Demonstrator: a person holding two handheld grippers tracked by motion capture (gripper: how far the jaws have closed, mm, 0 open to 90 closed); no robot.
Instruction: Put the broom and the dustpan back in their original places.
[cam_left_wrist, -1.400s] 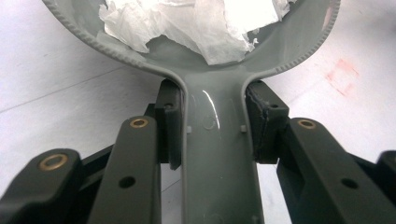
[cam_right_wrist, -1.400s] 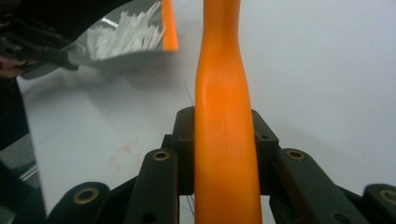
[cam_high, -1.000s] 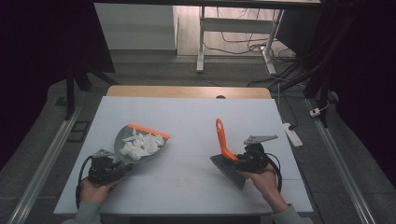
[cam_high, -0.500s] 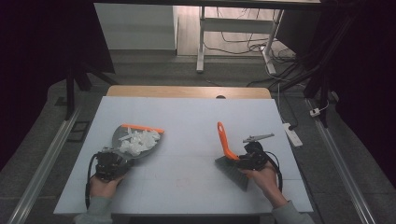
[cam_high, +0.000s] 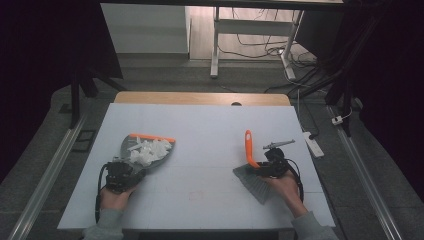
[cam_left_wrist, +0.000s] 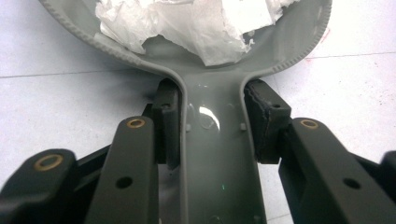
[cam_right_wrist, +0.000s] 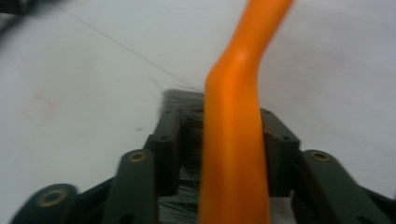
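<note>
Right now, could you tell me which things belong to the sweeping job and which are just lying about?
In use:
dustpan
paper scraps
brush
left gripper
right gripper

Lying about:
power strip
cables

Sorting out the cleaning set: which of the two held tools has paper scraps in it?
The grey dustpan in the left gripper; the right gripper holds the orange-handled brush.

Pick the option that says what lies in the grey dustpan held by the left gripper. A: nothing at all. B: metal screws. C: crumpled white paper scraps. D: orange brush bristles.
C: the left gripper is clamped on the handle of the dustpan, whose pan holds crumpled white paper scraps, also seen from above.
</note>
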